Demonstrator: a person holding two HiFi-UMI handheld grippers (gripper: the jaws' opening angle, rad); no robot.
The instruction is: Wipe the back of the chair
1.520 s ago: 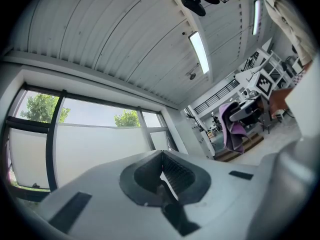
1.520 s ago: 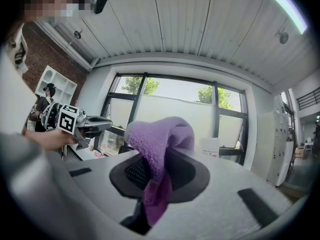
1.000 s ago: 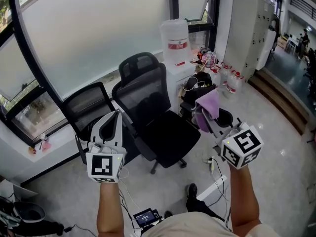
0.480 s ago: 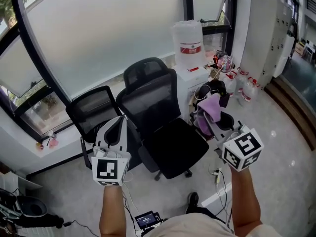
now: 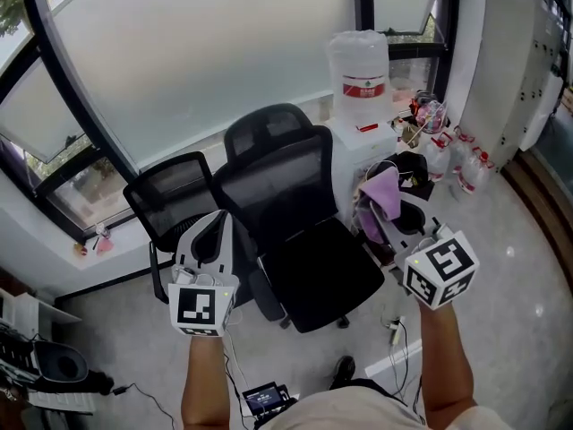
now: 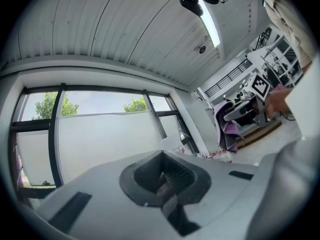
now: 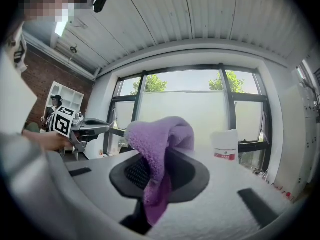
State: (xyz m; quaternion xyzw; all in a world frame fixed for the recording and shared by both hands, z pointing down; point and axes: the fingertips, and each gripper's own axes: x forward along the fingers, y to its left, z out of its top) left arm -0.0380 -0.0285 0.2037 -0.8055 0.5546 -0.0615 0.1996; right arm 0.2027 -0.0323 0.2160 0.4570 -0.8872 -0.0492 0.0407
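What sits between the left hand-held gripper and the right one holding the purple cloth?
The black mesh chair: in the head view its seat and backrest stand in the gap between the left hand-held gripper and the purple cloth.

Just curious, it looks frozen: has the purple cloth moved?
Yes, slightly left: in the head view the purple cloth now sits more directly below the water jug.
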